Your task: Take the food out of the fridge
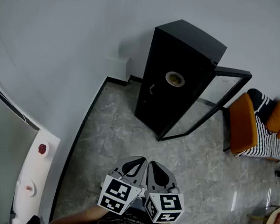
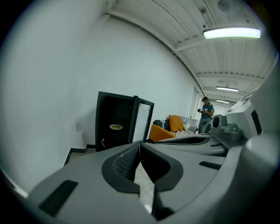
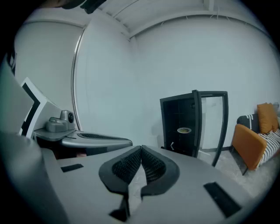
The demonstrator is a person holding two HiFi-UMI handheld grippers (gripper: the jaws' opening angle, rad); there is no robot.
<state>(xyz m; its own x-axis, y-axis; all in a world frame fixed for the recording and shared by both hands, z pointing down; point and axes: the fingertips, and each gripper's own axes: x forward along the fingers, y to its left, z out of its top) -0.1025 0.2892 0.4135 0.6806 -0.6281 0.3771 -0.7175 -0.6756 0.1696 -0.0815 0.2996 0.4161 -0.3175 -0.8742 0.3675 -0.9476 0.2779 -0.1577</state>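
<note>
Both left gripper (image 2: 140, 145) and right gripper (image 3: 141, 149) closed, empty; upright fridge (image 1: 157, 106) open toward them, food (image 1: 175, 78) inside.

A tall, narrow black fridge (image 1: 154, 103) stands upright on the floor (image 1: 115, 141), close against the white wall (image 1: 88, 35). Its glass door (image 1: 207, 105), framed in black, hangs wide open on the right side, so the dark inside is exposed. About halfway up, 1 round pale dish (image 1: 175, 78) sits level on a shelf and holds yellowish-brown food; what kind of food it is cannot be made out from here.
</note>
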